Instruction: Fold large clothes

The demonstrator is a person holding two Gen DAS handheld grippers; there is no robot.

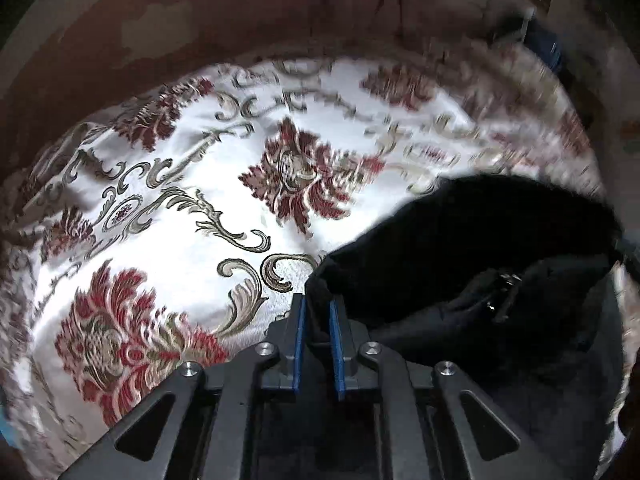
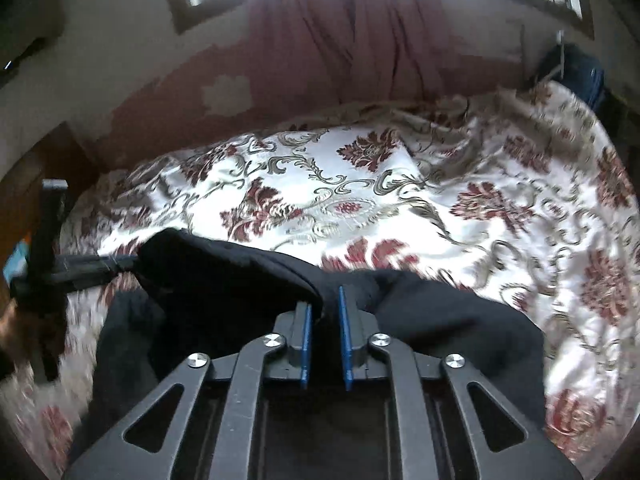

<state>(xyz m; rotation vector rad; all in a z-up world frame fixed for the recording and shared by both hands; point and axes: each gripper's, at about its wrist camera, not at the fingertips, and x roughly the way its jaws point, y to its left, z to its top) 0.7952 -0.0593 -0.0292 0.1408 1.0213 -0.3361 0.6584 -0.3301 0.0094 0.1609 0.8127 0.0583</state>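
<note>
In the left wrist view, the left claw (image 1: 318, 308) is clamped on a bunched edge of the large black fabric garment (image 1: 472, 248); dark cloth fills the narrow gap between the two blue pads (image 1: 299, 340). From that pinch the garment stretches away to the right and rises in a dark hump, apparently lifted clear of the bed there. A metal zipper pull (image 1: 505, 283) shows on a lower layer at the right, so this looks like a jacket or similar outerwear. Beneath lies the white bedspread with red flowers and grey-gold scrolls (image 1: 192, 184), wrinkled and mostly uncovered. Behind it is a patchy reddish-brown wall (image 1: 168, 28).

In the right wrist view, the right claw (image 2: 325, 304) likewise grips the garment (image 2: 224, 272): black fabric is drawn up between its pads, and cloth drapes down on both sides and under the claw's body. At the far left the left claw's black frame (image 2: 56, 232) holds the other end, so the garment hangs stretched between the two claws, low above the near part of the bedspread (image 2: 460, 184). A reddish curtain (image 2: 352, 36) hangs below bright windows.

As for progress, no neat fold is visible. The garment is rumpled and held aloft, which suggests an early stage: spreading or carrying one edge over. Laying it flat, folding it down and smoothing it appear to remain.
</note>
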